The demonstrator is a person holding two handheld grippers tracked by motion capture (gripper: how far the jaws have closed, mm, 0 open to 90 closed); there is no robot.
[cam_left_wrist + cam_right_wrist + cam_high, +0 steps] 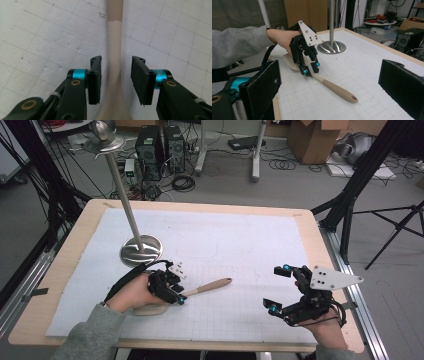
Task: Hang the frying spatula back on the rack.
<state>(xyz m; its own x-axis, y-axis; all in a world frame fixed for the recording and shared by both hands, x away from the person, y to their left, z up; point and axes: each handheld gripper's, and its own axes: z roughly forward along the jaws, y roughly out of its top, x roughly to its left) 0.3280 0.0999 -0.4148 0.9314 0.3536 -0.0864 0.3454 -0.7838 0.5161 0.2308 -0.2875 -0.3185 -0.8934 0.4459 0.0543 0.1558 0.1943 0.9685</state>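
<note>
Left claw (181,296) points down, jaws parted; right claw (278,289) spread wide.

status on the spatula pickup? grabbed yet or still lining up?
Done: left gripper is down at the spatula, jaws either side of its neck. In hand: not clamped; the left gripper view shows gaps on both sides, and the spatula lies flat on the mat. Left: close and lift. Right gripper is open, off to the side.
</note>
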